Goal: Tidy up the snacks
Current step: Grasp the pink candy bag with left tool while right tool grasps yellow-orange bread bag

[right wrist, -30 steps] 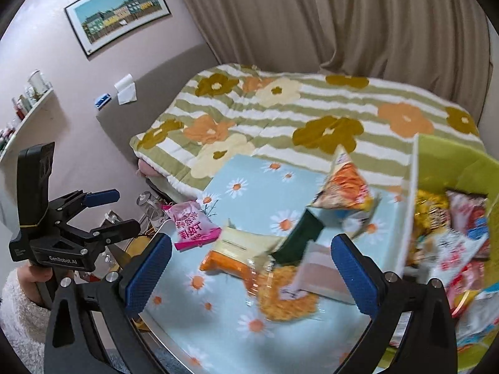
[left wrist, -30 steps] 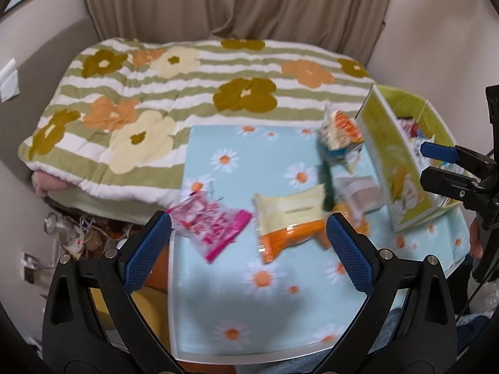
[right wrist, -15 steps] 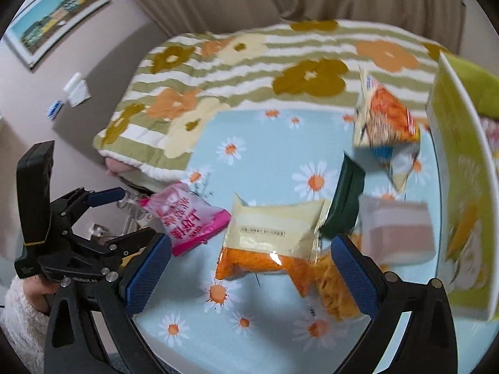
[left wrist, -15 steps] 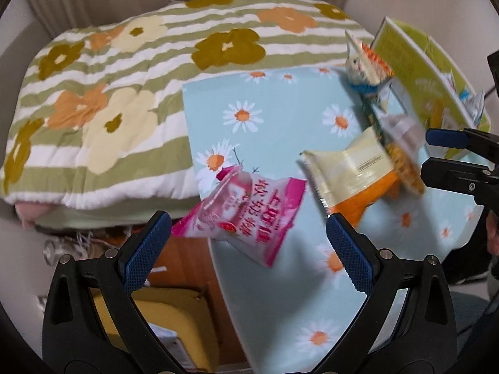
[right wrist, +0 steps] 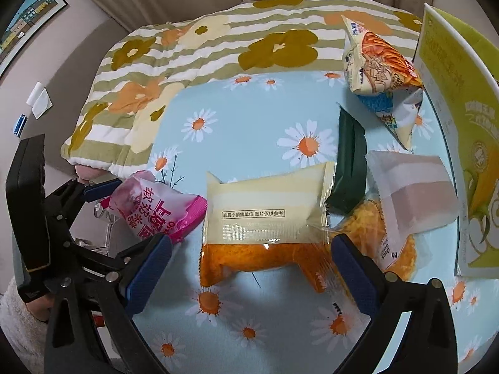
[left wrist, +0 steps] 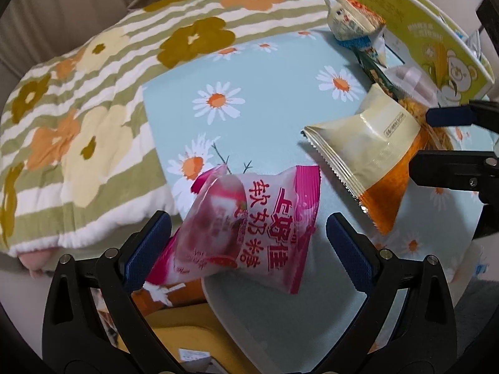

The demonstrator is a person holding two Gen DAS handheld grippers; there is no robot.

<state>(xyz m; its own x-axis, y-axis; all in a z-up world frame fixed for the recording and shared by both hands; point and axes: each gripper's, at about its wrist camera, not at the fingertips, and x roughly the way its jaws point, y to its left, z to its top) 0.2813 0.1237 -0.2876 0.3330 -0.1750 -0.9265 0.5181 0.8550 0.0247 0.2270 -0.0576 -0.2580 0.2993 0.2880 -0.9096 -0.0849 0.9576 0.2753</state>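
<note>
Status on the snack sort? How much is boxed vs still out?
Done: little that shows; the yellow-green box stands at the table's right edge, its contents out of view here. In hand: nothing gripped yet; the left claw is open around the pink bag, the right claw open over the cream-orange pack. Left: those two, plus the green pack, white pack and triangle bag, all on the table.

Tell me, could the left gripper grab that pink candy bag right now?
Probably yes. The left gripper is open, its fingers flank the pink candy bag at the table's edge, and nothing lies between.
</note>
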